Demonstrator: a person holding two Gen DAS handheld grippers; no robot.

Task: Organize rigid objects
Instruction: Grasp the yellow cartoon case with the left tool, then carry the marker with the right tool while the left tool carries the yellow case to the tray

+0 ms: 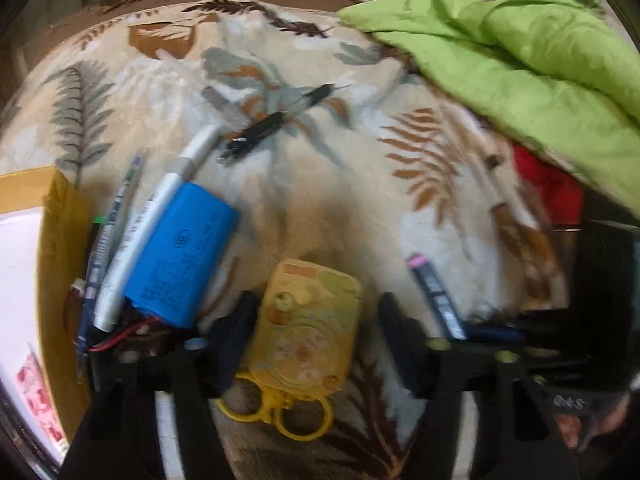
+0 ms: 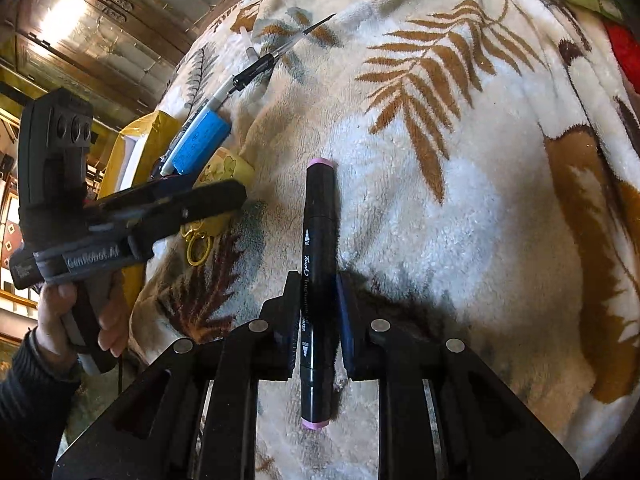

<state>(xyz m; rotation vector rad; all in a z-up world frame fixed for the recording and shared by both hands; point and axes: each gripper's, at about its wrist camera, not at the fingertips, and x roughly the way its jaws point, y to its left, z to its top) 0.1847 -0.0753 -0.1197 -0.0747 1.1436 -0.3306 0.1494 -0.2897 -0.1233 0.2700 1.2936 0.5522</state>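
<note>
A fleece blanket [image 2: 460, 208] printed with fern leaves carries everything; a green quilt [image 1: 540, 64] is heaped at its far right. At the left edge stands a yellow-walled box [image 1: 60, 248], and just beside it lie a blue battery pack [image 1: 184, 256], a silver marker [image 1: 160, 216] and thin pens.

The left tongs [image 1: 312, 328] stand part-way apart astride a yellow toy case [image 1: 308, 328] with ring handles at its near end. The left pad looks to be at the case's edge, while the right pad is apart from it, so no grip is made yet. To do this well, centre the case between the pads, close on its flat sides rather than on the rings, and lift only once it is firm, since the soft pile gives under it.

The right tongs [image 2: 318, 316] are clamped on a black marker with pink ends [image 2: 318, 280], held lengthwise over the middle of the blanket, right of the case.
</note>
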